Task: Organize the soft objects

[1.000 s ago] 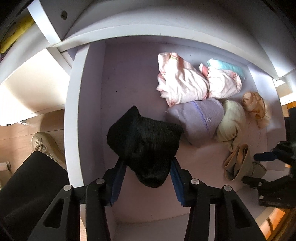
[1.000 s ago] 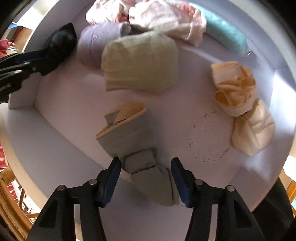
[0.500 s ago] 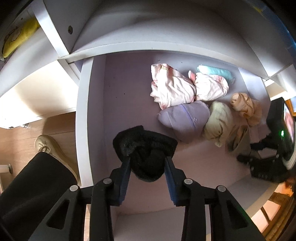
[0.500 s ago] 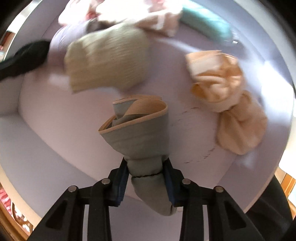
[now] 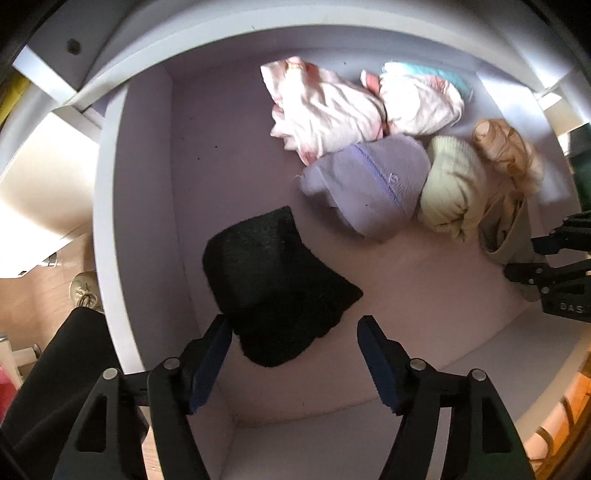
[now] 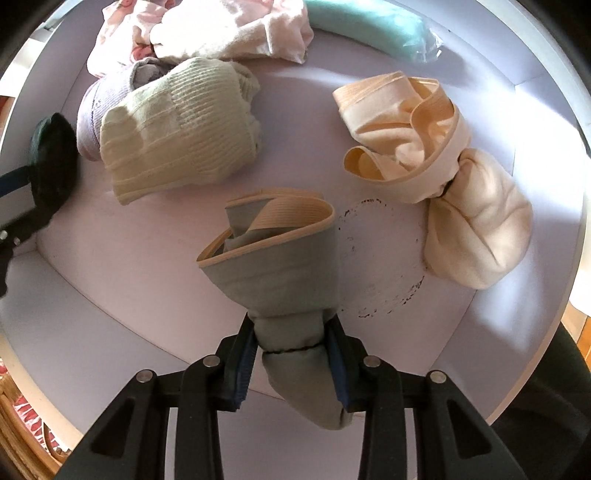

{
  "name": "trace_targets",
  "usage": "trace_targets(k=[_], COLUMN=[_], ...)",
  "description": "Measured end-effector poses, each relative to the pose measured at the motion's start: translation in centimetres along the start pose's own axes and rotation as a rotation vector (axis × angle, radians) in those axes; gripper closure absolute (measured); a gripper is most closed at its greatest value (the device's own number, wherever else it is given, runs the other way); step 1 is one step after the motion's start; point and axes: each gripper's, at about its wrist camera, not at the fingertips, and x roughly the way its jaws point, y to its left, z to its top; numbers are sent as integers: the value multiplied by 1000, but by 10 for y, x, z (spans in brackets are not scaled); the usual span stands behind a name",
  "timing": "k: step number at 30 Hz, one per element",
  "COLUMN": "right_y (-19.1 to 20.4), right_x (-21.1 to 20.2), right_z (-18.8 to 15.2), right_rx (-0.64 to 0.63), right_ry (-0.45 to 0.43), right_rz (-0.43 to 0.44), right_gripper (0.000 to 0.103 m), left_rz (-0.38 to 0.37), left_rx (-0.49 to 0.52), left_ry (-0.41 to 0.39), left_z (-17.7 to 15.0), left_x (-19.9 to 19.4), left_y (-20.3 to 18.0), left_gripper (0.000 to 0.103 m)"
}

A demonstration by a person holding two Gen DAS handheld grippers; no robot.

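Observation:
A black knit cloth (image 5: pixel 269 273) lies on the floor of a white drawer (image 5: pixel 140 184), near its left wall. My left gripper (image 5: pixel 295 339) points down over the cloth's near end. Its jaws are opening and the right pad stands clear of the cloth. My right gripper (image 6: pixel 291 347) is shut on a grey-green sock bundle (image 6: pixel 280 266) with a beige cuff, held just above the drawer floor. In the left wrist view that bundle (image 5: pixel 506 229) hangs at the right edge. The black cloth (image 6: pixel 55 147) also shows at the left edge of the right wrist view.
A lilac bundle (image 5: pixel 369 184), a pale green ribbed sock (image 6: pixel 177 125), pink garments (image 5: pixel 325 110), a teal roll (image 6: pixel 369 33) and cream bundles (image 6: pixel 424 147) fill the drawer's back and right. A ring stain (image 6: pixel 384 266) marks the floor. A shoe (image 5: pixel 85 291) is outside.
The left jaws closed on the black cloth, then spread and let it drop flat. The right jaws closed on the grey-green bundle and carried it toward the cream bundles.

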Motion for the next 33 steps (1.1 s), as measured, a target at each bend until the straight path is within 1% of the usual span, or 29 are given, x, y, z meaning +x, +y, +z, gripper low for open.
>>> trace_targets(k=[2, 4, 5, 6, 9, 10, 13, 15, 16, 17, 22, 25, 29, 33], right_y=[-5, -7, -7, -6, -6, -6, -6, -6, -6, -6, -6, -5, -5, -6], right_x=[0, -1, 0, -1, 1, 1, 4, 4, 4, 4, 5, 5, 5, 5], right_z=[3, 4, 4, 4, 4, 4, 3, 3, 3, 3, 4, 4, 4, 3], right_rx=[0, 0, -1, 0, -2, -1, -1, -1, 0, 0, 1, 0, 0, 0], right_ry=[1, 2, 1, 1, 2, 2, 3, 3, 3, 2, 2, 3, 3, 2], right_rz=[-1, 0, -1, -1, -1, -1, -1, -1, 0, -1, -1, -1, -1, 0], right_gripper=[68, 68, 68, 68, 68, 68, 68, 68, 68, 68, 68, 68, 68, 68], left_rz=[11, 17, 7, -3, -35, -41, -66, -67, -65, -66, -107, -108, -129, -154], left_rx=[5, 2, -3, -11, -34, -39, -44, -25, -15, -5, 36, 83, 151, 188], left_ry=[8, -2, -5, -10, -42, -52, -82, -115, -128, -148, -222, -277, -359, -418], left_z=[0, 1, 1, 0, 3, 5, 4, 3, 15, 15, 18, 9, 2, -5], left_x=[4, 4, 3, 3, -7, -12, -28, -44, -49, -58, -90, -110, -137, -169], left_y=[0, 1, 3, 6, 8, 9, 8, 6, -3, -6, -11, -14, -26, -30], left_gripper=[34, 41, 46, 50, 59, 60, 63, 65, 65, 66, 69, 69, 69, 69])
